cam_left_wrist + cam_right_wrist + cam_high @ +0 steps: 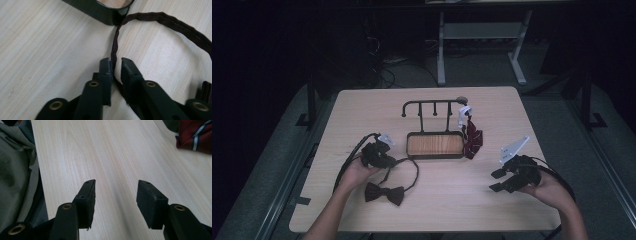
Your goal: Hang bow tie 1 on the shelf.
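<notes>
Strap: dark brown fabric neck strap of the bow tie (115, 47) lies in a loop on the pale wooden desk (362, 115), running up to touch the corner of the stand's base.
Bow tie: dark brown fabric bow (384, 193) rests flat on the desk near my front edge, just below my left hand.
Left gripper: I have the left gripper (116, 65) down on the desk with the strap running between its fingers (106, 68); they are drawn nearly together around it, one side touching the fabric, a thin gap on the other, so I cannot tell whether the pinch is firm.
Right gripper: my right gripper (504, 180) hovers well apart on the right of the desk, fingers spread with nothing between them.
Stand: black metal hanger rack with a wooden-floored tray base (434, 155) sits mid-desk; its pegs on the left look free.
Other tie: dark red striped tie (472, 140) hangs from the rack's right end.
Progress: I judge one tie hung; this bow tie is only being gripped, with lifting and hooking its strap on a peg left to do.
</notes>
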Available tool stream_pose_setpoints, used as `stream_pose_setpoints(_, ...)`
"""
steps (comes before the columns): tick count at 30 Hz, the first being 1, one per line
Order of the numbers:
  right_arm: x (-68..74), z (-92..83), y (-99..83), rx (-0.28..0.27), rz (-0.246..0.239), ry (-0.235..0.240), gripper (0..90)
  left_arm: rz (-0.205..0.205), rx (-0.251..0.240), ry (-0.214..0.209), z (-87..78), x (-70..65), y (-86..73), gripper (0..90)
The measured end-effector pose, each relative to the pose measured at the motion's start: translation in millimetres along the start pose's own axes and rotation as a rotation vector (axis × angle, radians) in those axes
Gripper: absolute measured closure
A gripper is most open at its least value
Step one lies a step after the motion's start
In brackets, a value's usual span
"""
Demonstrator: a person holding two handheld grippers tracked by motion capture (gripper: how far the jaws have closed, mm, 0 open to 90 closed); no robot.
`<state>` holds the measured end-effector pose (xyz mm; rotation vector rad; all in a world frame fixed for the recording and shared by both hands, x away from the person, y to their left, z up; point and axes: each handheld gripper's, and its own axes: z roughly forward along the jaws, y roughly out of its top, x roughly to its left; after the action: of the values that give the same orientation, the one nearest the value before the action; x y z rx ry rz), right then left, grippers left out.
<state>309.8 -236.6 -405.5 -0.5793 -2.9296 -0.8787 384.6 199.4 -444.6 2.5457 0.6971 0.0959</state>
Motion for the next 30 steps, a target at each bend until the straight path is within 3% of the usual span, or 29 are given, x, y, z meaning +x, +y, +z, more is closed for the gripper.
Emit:
stream_pose_setpoints(2,0.1,0.0,-0.1,0.001,0.003,0.001,49.0,0.02,0.018,0.003,1.0,0.4,0.3,81.3)
stream_pose_setpoints(8,-0.3,1.0,-1.3,0.003,0.005,0.004,49.1,0.025,0.022,-0.006,0.8,1.2,-0.3,89.0)
stream_pose_setpoints(14,-0.4,0.8,-2.1,-0.003,0.004,0.005,49.0,0.023,0.02,-0.021,-2.1,-1.9,-0.8,89.5)
stream_pose_setpoints(19,-0.6,1.2,-2.0,-0.003,0.007,0.007,49.0,0.048,0.052,-0.034,-8.9,-3.6,0.5,89.4)
stream_pose_setpoints(30,-1.5,-0.4,-3.1,-0.01,0.013,0.003,49.1,0.077,0.056,-0.063,-30.6,-10.8,5.6,89.4)
